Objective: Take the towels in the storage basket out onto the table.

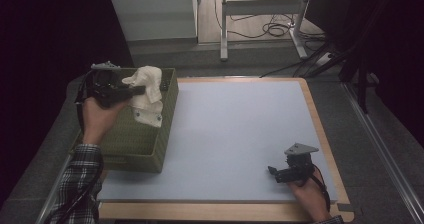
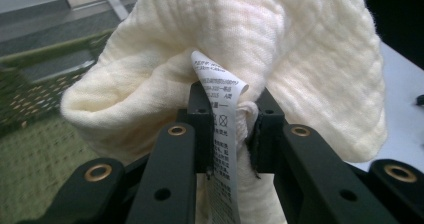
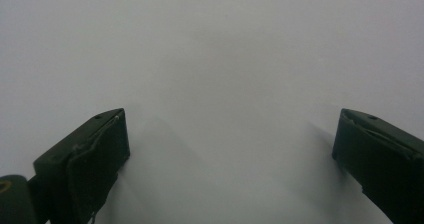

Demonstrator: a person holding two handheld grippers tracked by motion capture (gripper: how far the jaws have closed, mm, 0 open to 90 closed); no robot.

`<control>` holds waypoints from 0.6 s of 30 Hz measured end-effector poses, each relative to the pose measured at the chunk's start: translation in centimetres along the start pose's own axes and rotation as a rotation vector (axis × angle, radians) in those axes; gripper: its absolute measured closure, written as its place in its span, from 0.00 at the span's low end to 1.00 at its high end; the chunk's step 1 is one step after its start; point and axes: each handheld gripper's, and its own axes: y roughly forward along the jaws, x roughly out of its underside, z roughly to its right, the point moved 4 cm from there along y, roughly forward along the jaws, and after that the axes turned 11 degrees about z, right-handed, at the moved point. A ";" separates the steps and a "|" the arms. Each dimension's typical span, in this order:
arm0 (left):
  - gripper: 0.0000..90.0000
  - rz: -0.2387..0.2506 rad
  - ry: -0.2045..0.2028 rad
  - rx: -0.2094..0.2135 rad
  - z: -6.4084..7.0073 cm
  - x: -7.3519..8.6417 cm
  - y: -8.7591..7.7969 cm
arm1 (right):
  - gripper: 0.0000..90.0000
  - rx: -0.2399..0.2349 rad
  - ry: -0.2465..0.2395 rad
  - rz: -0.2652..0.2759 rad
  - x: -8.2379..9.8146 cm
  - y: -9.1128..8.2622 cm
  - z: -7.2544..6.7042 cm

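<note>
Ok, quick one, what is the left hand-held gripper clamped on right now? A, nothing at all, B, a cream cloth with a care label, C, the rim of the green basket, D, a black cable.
B: the left hand-held gripper has its jaws pinched on the cream cloth at its white care label, held above the green basket.
</note>
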 end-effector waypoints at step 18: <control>0.84 -0.006 0.099 0.129 6.2 -0.6 4.8 | 0.02 0.000 0.000 0.000 0.0 0.0 0.0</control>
